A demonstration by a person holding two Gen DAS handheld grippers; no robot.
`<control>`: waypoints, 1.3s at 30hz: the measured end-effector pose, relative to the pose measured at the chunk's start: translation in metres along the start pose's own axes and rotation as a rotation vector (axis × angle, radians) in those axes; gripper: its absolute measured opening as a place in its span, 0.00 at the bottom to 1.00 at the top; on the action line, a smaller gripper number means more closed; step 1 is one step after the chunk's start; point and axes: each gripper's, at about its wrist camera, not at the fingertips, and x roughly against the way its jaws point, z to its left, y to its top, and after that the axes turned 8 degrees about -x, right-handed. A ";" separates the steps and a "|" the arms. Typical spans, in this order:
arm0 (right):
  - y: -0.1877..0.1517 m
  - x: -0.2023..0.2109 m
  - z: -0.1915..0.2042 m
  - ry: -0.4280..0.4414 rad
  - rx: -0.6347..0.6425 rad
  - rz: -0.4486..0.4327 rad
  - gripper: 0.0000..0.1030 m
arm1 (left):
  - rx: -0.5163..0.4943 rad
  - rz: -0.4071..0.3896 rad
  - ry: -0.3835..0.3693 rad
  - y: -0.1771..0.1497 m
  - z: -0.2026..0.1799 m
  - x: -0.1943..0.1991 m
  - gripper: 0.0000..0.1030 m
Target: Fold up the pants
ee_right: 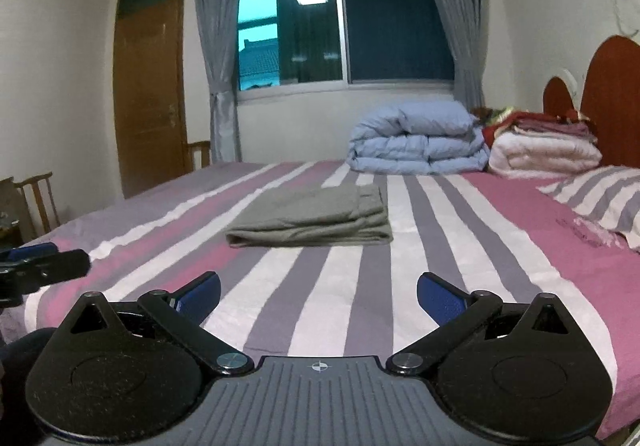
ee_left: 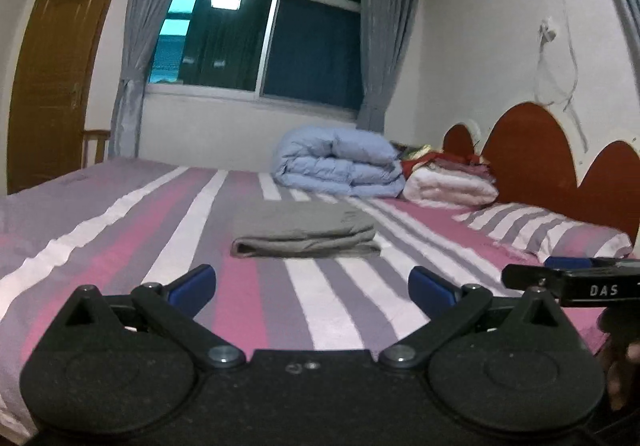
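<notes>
Pants [ee_right: 310,218] lie folded mid-bed [ee_right: 500,246]; left gripper [ee_left: 312,286] and right gripper [ee_right: 318,296] hang released, empty — a careless nudge could undo the stack.

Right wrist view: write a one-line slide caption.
Open right hand-held gripper hovers before grey pants lying folded on the striped bed.

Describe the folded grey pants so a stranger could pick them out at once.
Start at the striped bed below the window. In its middle, nearer than the rolled blue duvet and white blanket at the headboard, lie the grey pants. They alone are flat, plain grey, and set apart.
</notes>
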 end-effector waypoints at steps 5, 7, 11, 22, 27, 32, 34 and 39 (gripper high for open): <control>0.000 -0.002 0.002 -0.002 0.014 -0.018 1.00 | 0.001 0.033 0.029 -0.002 -0.001 -0.013 0.94; 0.000 -0.004 0.003 -0.006 0.014 -0.021 1.00 | 0.001 0.032 0.035 -0.002 -0.001 -0.016 0.94; 0.000 -0.005 0.003 0.003 0.018 -0.025 1.00 | -0.019 0.023 0.029 -0.004 -0.005 -0.011 0.94; 0.003 -0.011 -0.006 0.009 0.002 -0.012 1.00 | 0.004 0.002 0.016 -0.004 -0.003 -0.008 0.94; 0.003 -0.011 -0.007 0.007 0.001 -0.012 1.00 | 0.008 -0.005 0.011 -0.004 -0.001 -0.005 0.94; 0.004 -0.011 -0.007 0.006 -0.001 -0.011 1.00 | 0.010 -0.008 0.013 -0.004 -0.001 -0.005 0.94; 0.004 -0.011 -0.007 0.007 -0.001 -0.010 1.00 | 0.009 -0.009 0.014 -0.004 -0.001 -0.004 0.94; 0.003 -0.011 -0.008 0.007 -0.001 -0.009 1.00 | 0.009 -0.009 0.014 -0.004 -0.001 -0.004 0.94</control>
